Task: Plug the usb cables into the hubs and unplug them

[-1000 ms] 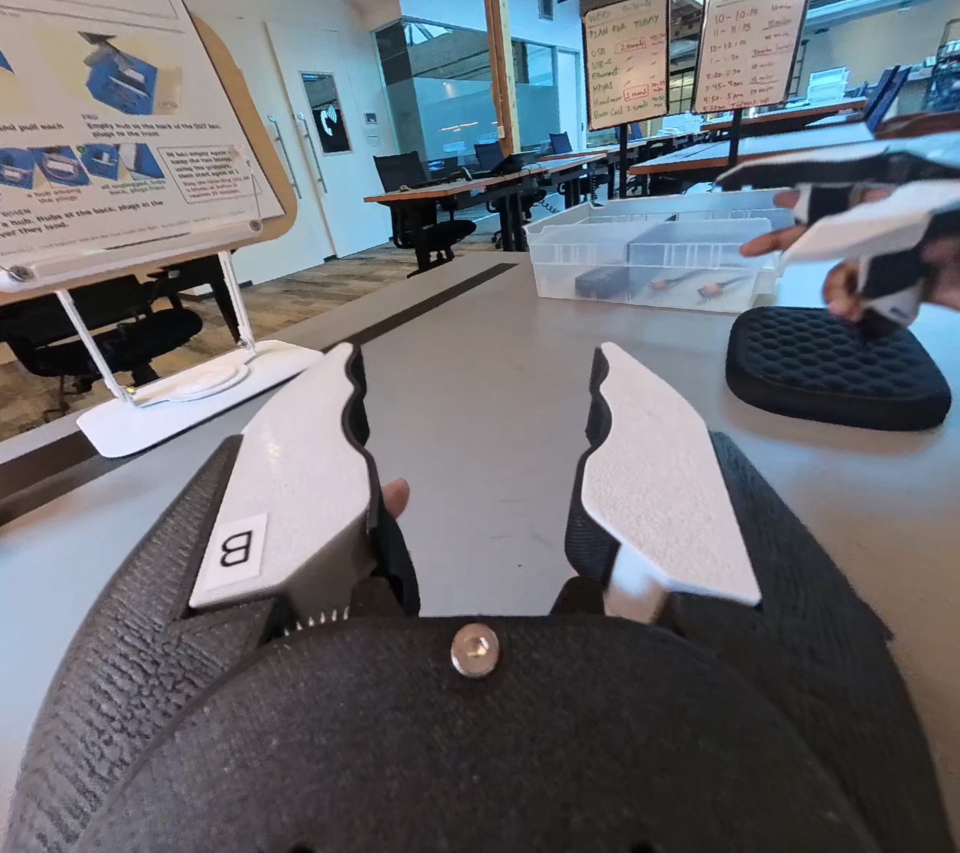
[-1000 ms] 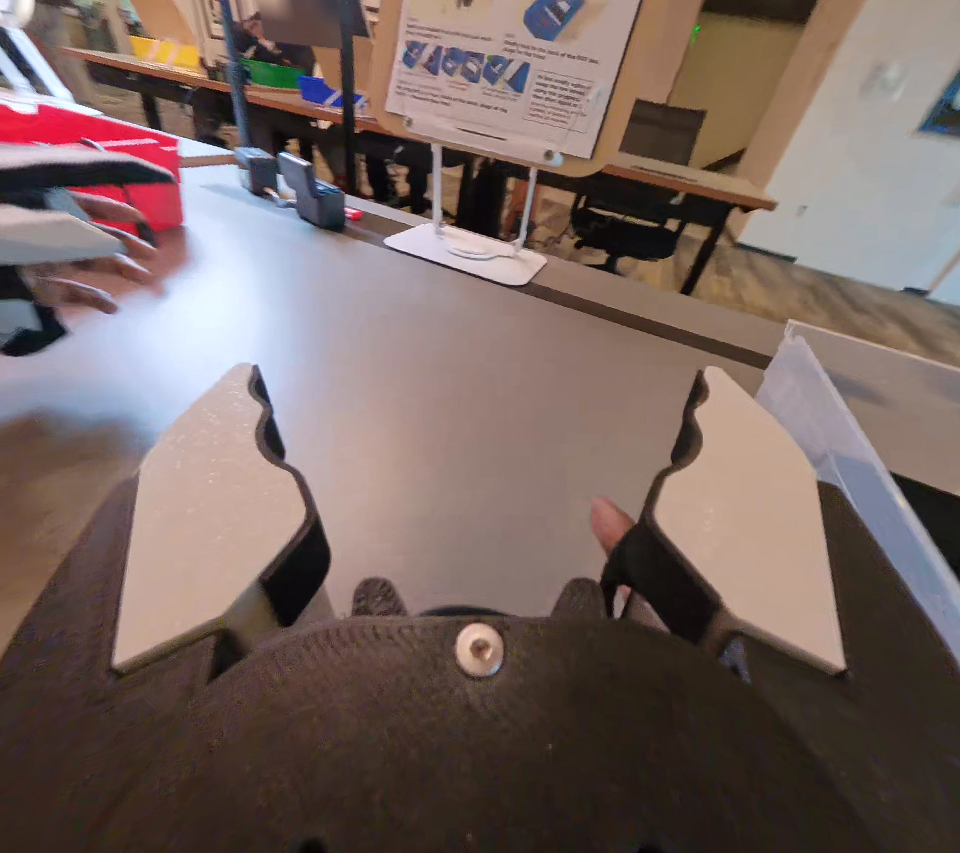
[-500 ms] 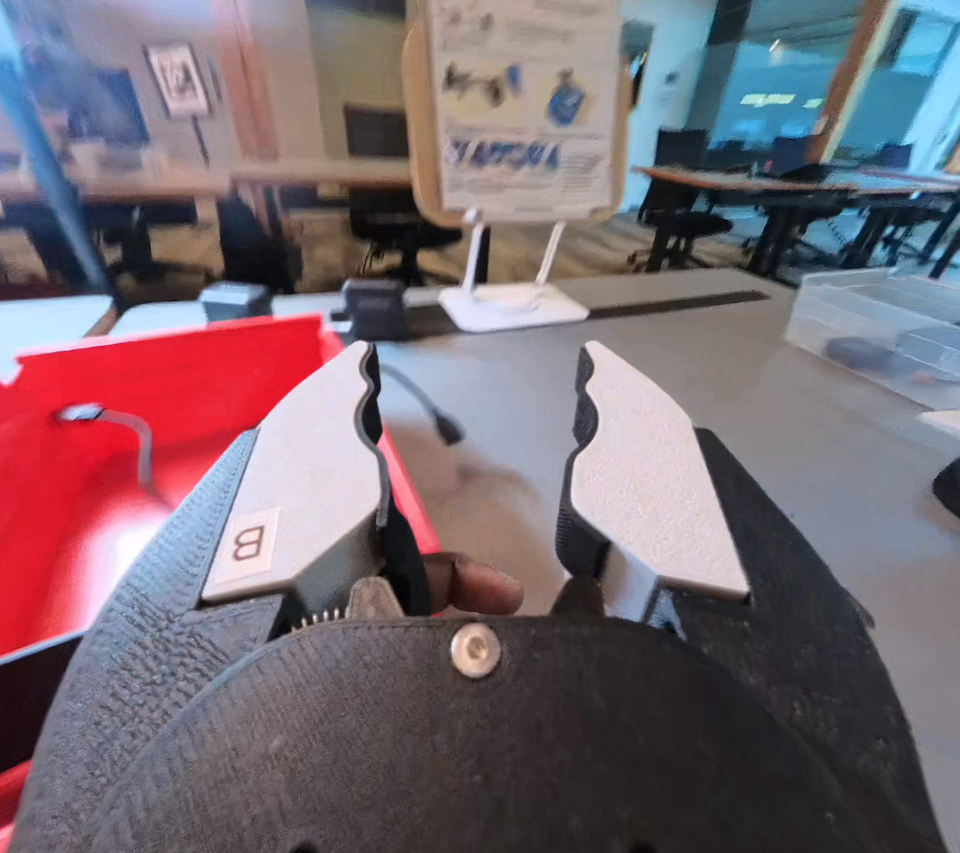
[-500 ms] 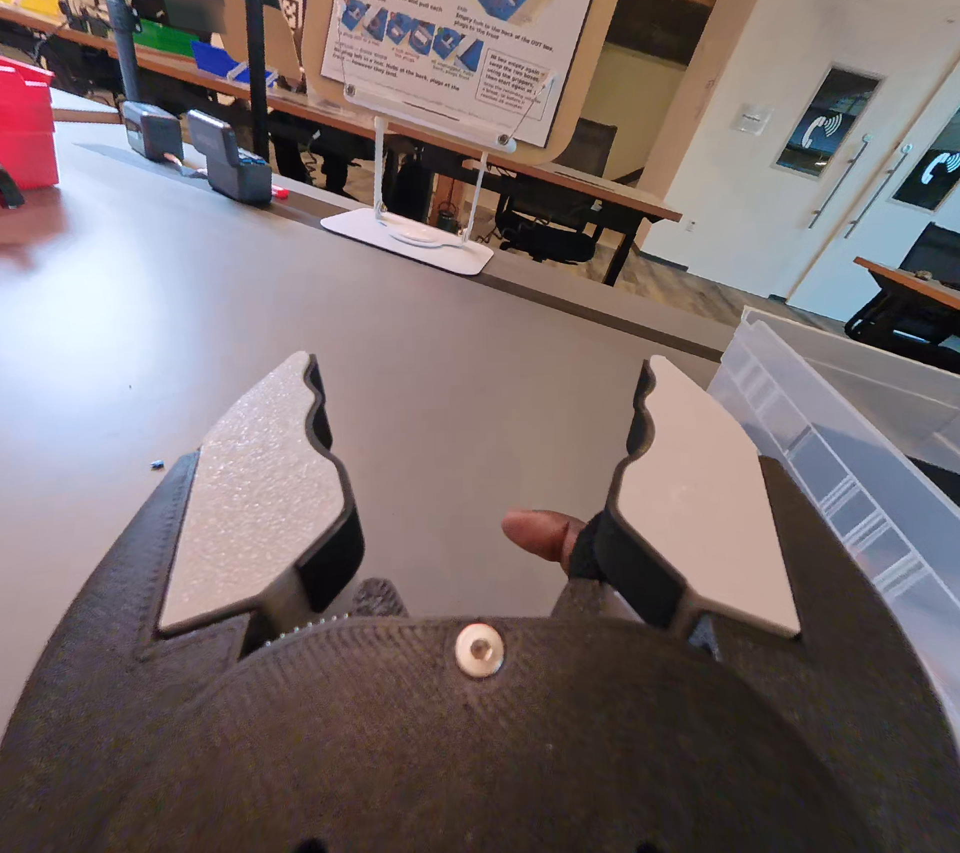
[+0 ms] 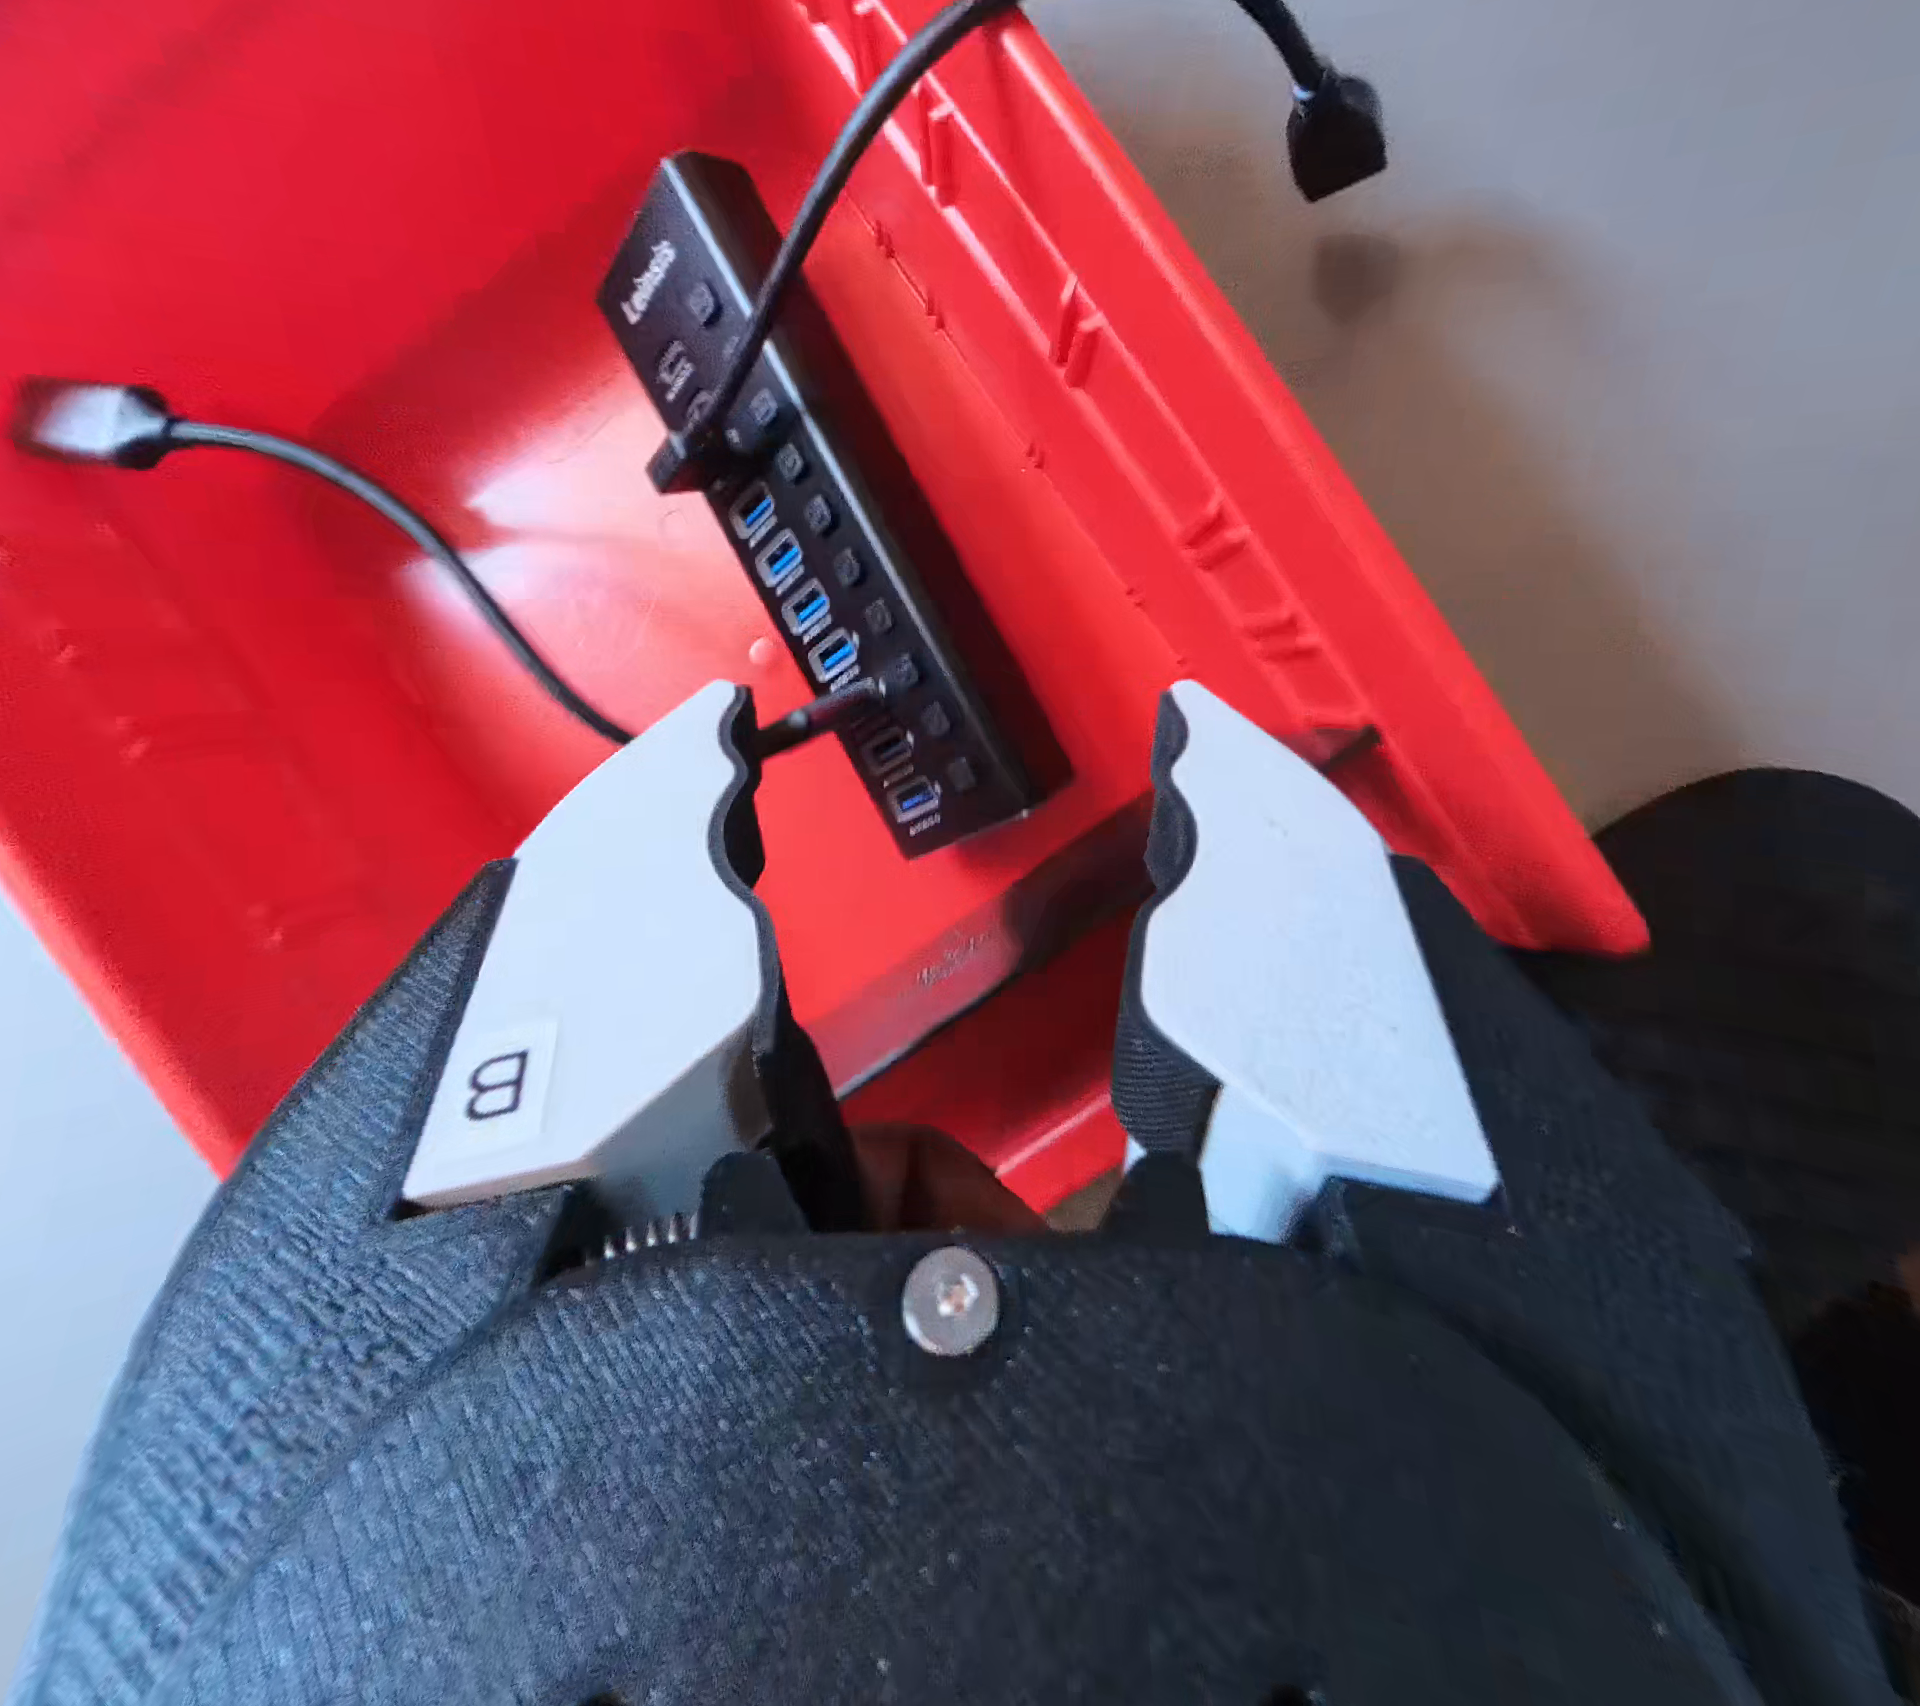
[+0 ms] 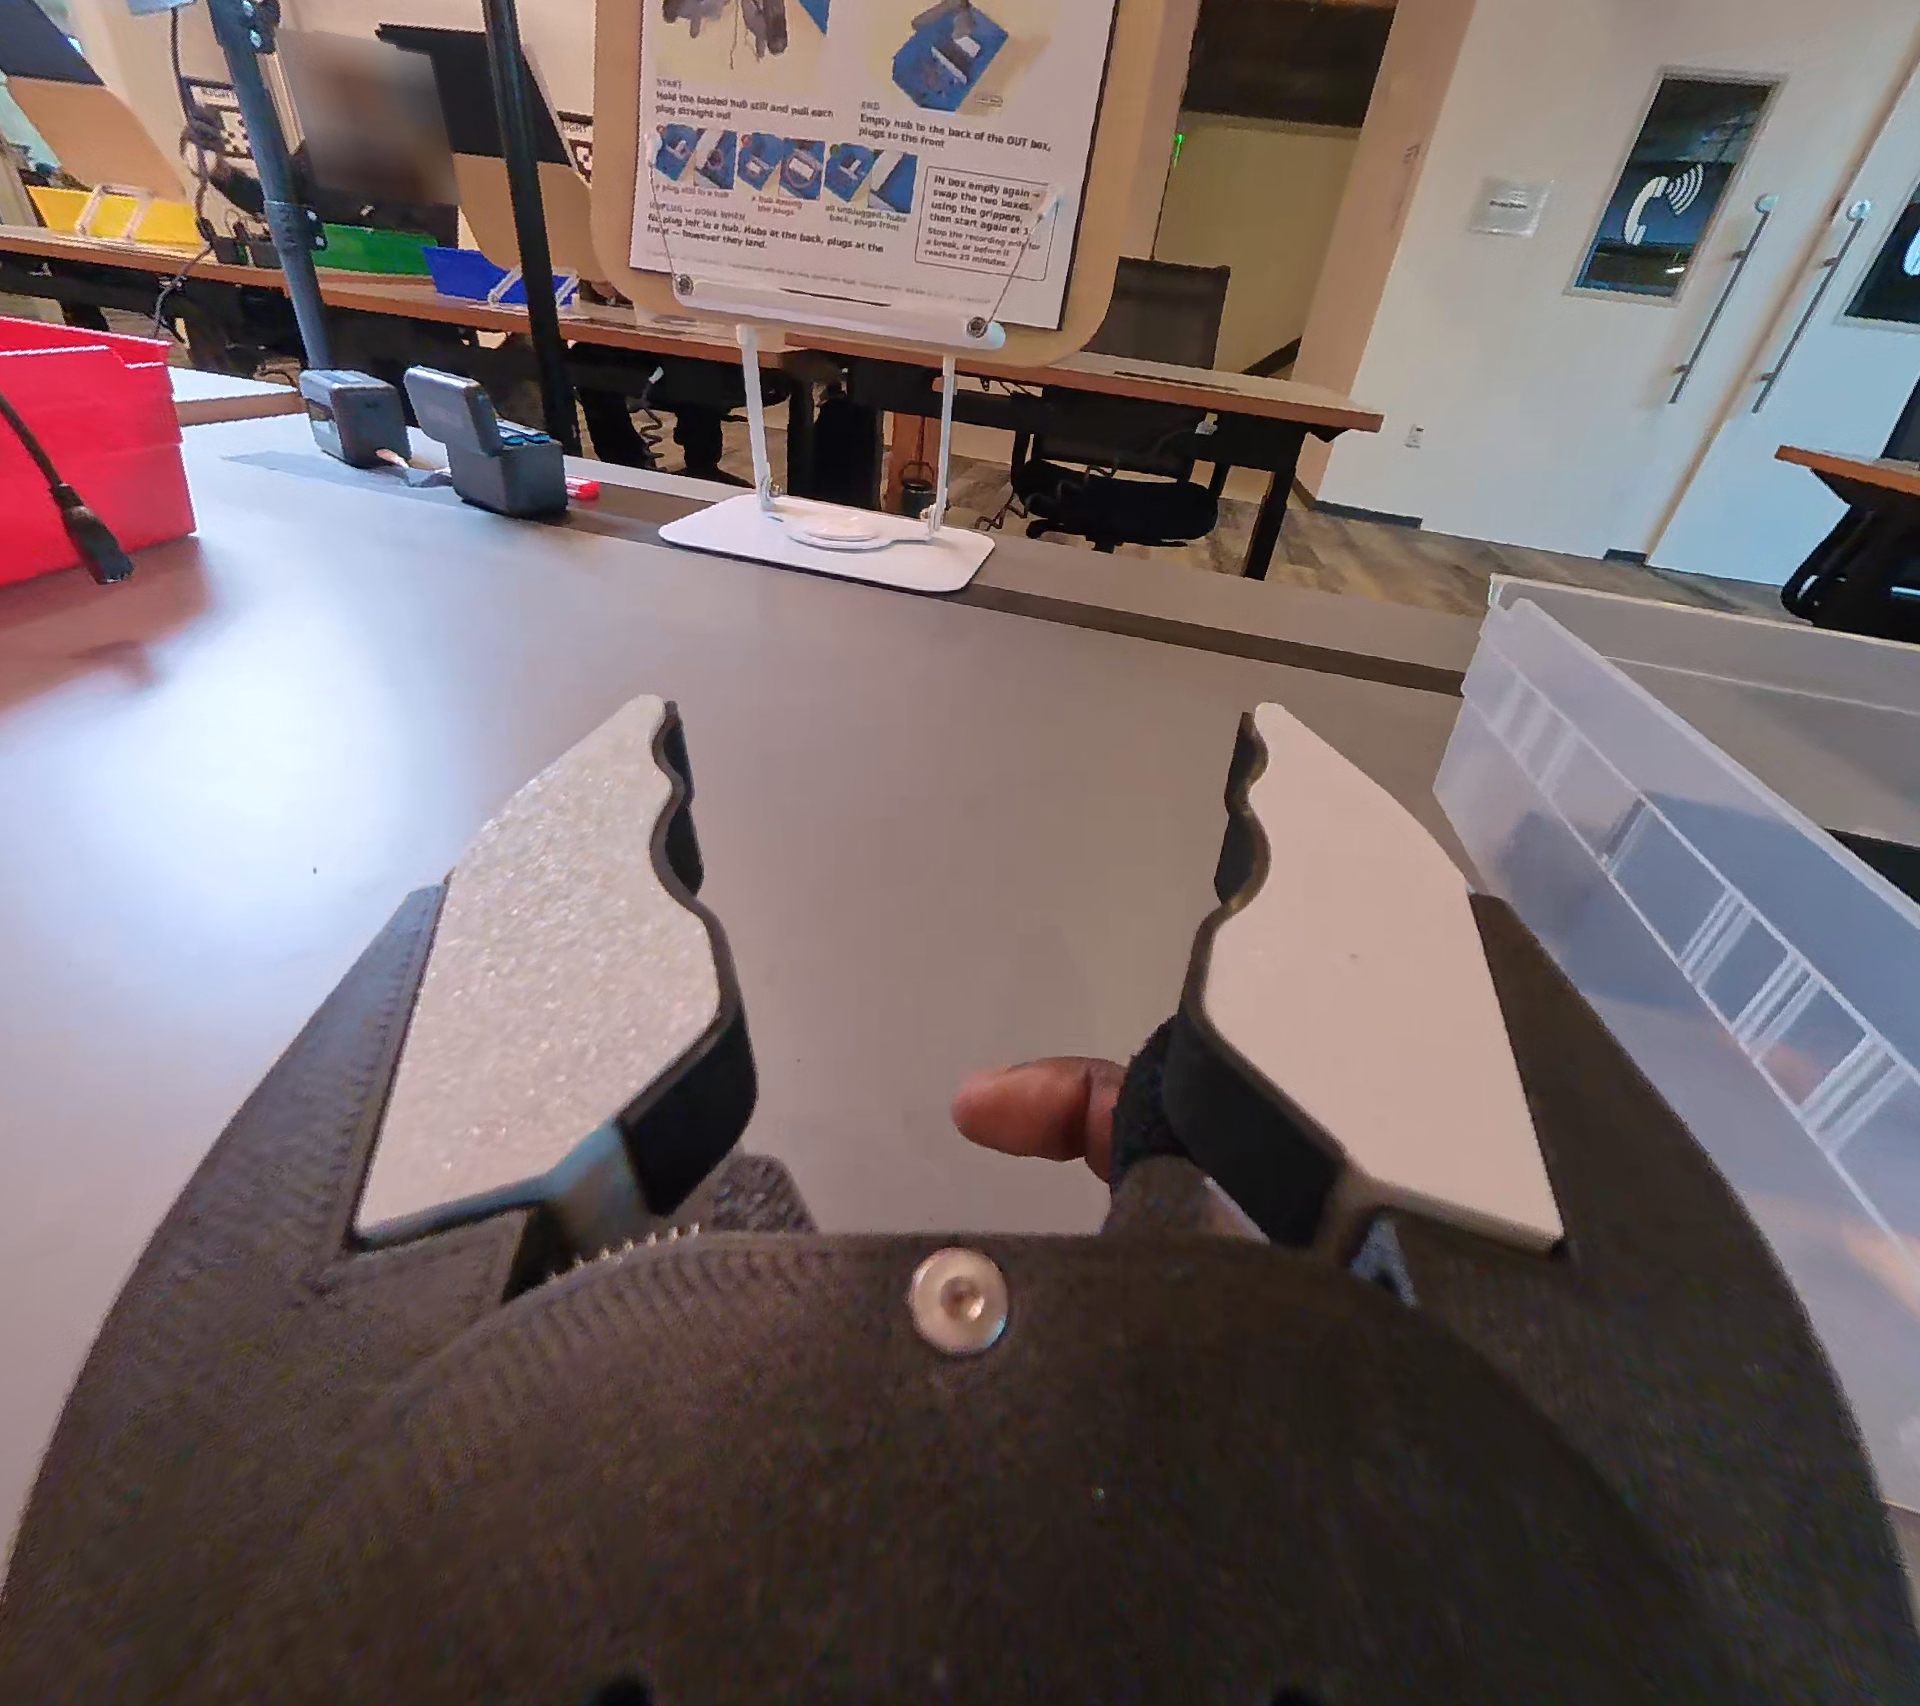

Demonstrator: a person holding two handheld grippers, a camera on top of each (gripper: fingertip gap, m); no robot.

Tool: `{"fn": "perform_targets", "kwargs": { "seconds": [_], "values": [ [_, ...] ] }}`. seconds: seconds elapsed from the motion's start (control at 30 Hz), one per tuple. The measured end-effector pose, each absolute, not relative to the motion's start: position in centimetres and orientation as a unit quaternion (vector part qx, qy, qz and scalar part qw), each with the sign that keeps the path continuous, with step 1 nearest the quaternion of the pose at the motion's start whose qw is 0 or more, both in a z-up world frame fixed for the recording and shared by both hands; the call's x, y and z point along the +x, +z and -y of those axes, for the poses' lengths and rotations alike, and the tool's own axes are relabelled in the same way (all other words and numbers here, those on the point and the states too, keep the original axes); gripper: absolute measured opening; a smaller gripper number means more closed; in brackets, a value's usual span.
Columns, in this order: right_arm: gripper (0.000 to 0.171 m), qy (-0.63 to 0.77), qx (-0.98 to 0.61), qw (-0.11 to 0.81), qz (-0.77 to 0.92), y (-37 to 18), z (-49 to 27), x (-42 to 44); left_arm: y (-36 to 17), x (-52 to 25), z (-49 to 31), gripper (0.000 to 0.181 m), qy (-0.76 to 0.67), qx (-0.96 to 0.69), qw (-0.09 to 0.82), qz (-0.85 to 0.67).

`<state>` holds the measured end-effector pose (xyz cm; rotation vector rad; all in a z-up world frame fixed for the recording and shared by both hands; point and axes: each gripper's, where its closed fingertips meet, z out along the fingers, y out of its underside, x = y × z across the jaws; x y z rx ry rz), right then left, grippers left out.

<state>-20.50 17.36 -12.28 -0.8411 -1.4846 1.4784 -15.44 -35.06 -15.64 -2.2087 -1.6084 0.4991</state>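
A black USB hub (image 5: 831, 513) with blue ports lies inside the red bin (image 5: 312, 202), along its right wall. Two black cables are plugged into it. One cable (image 5: 935, 56) arcs over the bin wall, and its free plug (image 5: 1335, 139) hangs above the table. The other cable (image 5: 416, 524) runs left across the bin floor to a plug (image 5: 83, 420). My left gripper (image 5: 951, 711) is open and empty, looking down into the bin just short of the hub's near end. My right gripper (image 6: 961, 721) is open and empty above the bare grey table.
A clear plastic bin (image 6: 1683, 835) stands at the right of the right gripper. An instruction board on a white stand (image 6: 831, 534) is at the table's far edge, with two small grey devices (image 6: 457, 441) to its left. A black pad (image 5: 1787, 981) lies beside the red bin. From the left gripper's tips to the black USB hub (image 5: 831, 513) is close to 6 centimetres. My left gripper's tips are some 15 centimetres from the plug (image 5: 83, 420).
My left gripper has swung left from facing the room and tipped down into the red bin, over the hub. My right gripper has turned slightly and stays open above the table.
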Motion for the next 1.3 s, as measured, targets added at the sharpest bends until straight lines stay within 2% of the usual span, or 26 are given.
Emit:
{"fn": "perform_targets", "kwargs": {
  "seconds": [0.17, 0.27, 0.47, 0.5, 0.67, 0.73, 0.83, 0.97, 1.3],
  "values": [
    [0.095, 0.59, -0.332, 0.437, 0.592, -12.2, -17.3, -20.4, -18.4, -18.0, 36.5, 0.072, 0.132, -0.79, 0.08, 0.594],
    [0.094, 0.589, -0.33, 0.438, 0.593, -12.2, -17.3, -20.3, -19.8, -18.9, 36.6, 0.069, 0.116, -0.782, 0.067, 0.609],
    [0.092, 0.59, -0.325, 0.442, 0.592, -12.1, -17.3, -20.2, -22.8, -18.6, 37.5, 0.069, 0.138, -0.795, -0.03, 0.589],
    [0.091, 0.59, -0.324, 0.444, 0.591, -12.1, -17.3, -20.2, -22.9, -18.8, 37.3, 0.065, 0.142, -0.797, -0.029, 0.586],
    [0.089, 0.585, -0.32, 0.451, 0.593, -12.1, -17.2, -20.1, -22.7, -19.2, 37.5, 0.057, 0.174, -0.803, -0.047, 0.568],
    [0.089, 0.582, -0.318, 0.453, 0.596, -12.1, -17.1, -20.1, -22.2, -19.4, 37.6, 0.044, 0.209, -0.809, -0.063, 0.547],
    [0.089, 0.579, -0.317, 0.455, 0.598, -12.2, -17.0, -20.2, -21.6, -19.6, 38.0, 0.039, 0.261, -0.809, -0.09, 0.519],
    [0.088, 0.577, -0.316, 0.457, 0.598, -12.2, -17.0, -20.2, -20.1, -20.3, 37.8, 0.033, 0.317, -0.796, -0.074, 0.51],
    [0.086, 0.575, -0.316, 0.458, 0.599, -12.2, -17.0, -20.2, -15.4, -20.1, 37.3, 0.03, 0.451, -0.765, -0.084, 0.452]
  ]
}}
